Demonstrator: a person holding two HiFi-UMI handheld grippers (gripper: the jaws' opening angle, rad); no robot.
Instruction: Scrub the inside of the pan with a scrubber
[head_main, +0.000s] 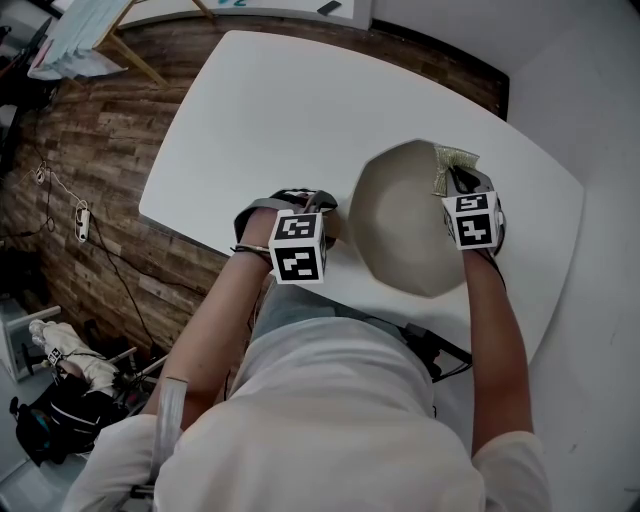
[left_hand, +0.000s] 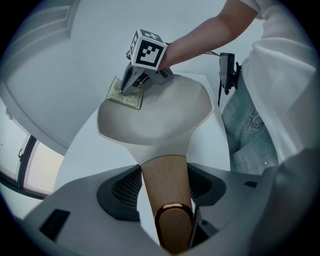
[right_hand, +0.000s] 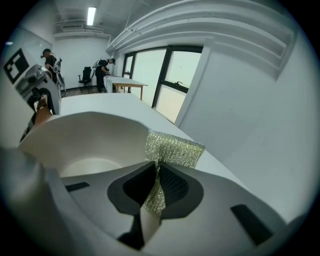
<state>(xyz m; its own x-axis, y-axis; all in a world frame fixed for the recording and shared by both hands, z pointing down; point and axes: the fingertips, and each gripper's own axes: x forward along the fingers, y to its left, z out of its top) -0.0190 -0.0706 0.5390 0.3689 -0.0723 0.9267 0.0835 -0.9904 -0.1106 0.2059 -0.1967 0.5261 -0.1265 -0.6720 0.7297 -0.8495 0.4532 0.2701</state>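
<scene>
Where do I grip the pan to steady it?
By the wooden handle, from its free end: it juts out from the rim of the pan, narrow enough for the jaws to close across. The left gripper is shut on it, leaving the inside free for the scrubber.

The head view is looking steeply down from above onto the white table (head_main: 250, 120). Both gripper views are sitting low and close, facing each other across the pan (left_hand: 155, 120), which all three views are sharing.
</scene>
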